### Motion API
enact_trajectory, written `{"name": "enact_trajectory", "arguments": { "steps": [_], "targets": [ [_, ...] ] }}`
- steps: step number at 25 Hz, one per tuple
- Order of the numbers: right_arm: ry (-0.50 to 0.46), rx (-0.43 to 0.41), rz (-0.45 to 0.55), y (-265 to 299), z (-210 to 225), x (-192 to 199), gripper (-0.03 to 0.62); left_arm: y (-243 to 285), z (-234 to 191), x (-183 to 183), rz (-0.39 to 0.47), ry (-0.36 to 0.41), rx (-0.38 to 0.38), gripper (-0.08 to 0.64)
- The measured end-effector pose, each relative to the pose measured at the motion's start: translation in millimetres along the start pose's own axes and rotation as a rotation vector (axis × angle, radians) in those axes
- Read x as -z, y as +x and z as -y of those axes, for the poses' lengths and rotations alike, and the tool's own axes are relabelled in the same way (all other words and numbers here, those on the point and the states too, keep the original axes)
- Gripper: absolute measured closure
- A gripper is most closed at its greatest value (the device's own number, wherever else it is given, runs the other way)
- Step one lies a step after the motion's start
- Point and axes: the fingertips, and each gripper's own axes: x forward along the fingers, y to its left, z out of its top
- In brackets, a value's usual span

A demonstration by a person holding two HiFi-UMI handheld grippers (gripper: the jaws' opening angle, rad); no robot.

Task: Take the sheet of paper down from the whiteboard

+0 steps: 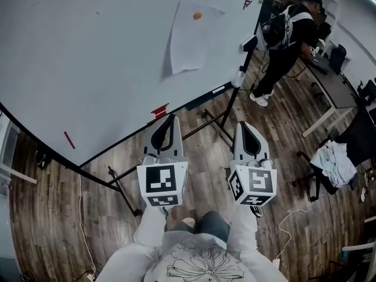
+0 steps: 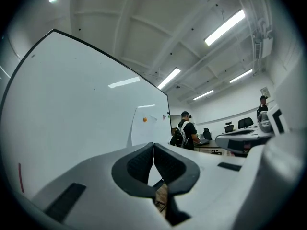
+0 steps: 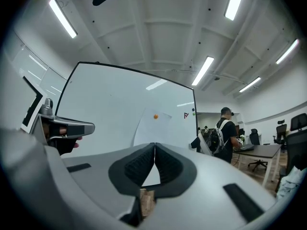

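Note:
A white sheet of paper [image 1: 191, 37] hangs on the whiteboard [image 1: 88, 57] under a small orange magnet [image 1: 197, 16], its edges curling away from the board. The same sheet [image 2: 144, 131] shows far ahead in the left gripper view, and the sheet [image 3: 154, 127] also shows ahead in the right gripper view. My left gripper [image 1: 170, 121] and right gripper [image 1: 244, 128] are held side by side above the wooden floor, well short of the board. Both point level toward the board. Each is shut, with nothing between its jaws.
The whiteboard stands on a black wheeled frame [image 1: 226, 125] with a marker tray along its lower edge. A person [image 1: 288, 43] with a backpack stands at a desk [image 1: 332, 87] beyond the board's right end. An office chair with cloth [image 1: 336, 160] sits at the right.

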Motion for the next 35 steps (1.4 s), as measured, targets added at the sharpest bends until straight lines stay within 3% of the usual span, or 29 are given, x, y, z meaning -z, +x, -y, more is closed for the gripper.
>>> {"name": "enact_trajectory", "arguments": {
  "steps": [9,23,31,35],
  "targets": [
    [0.01,-0.105,0.012,78.5,28.4,11.9,0.589,69.6,-4.4,14.0,-0.024,0.016,-0.101,0.555],
    [-0.033,-0.393,0.095,245.0,101.4,-7.0,0.589,204.9,-7.9,3.3,-0.021,0.041,-0.423,0.555],
    [-0.051,-0.519,0.138,308.1,117.3,-16.7,0.589,243.5,-21.5,-3.8,-0.043,0.085,-0.595,0.555],
    [-0.064,-0.552,0.15,327.4,118.0,-19.2,0.589,250.3,-28.4,-5.4,-0.041,0.067,-0.648,0.555]
  ]
}}
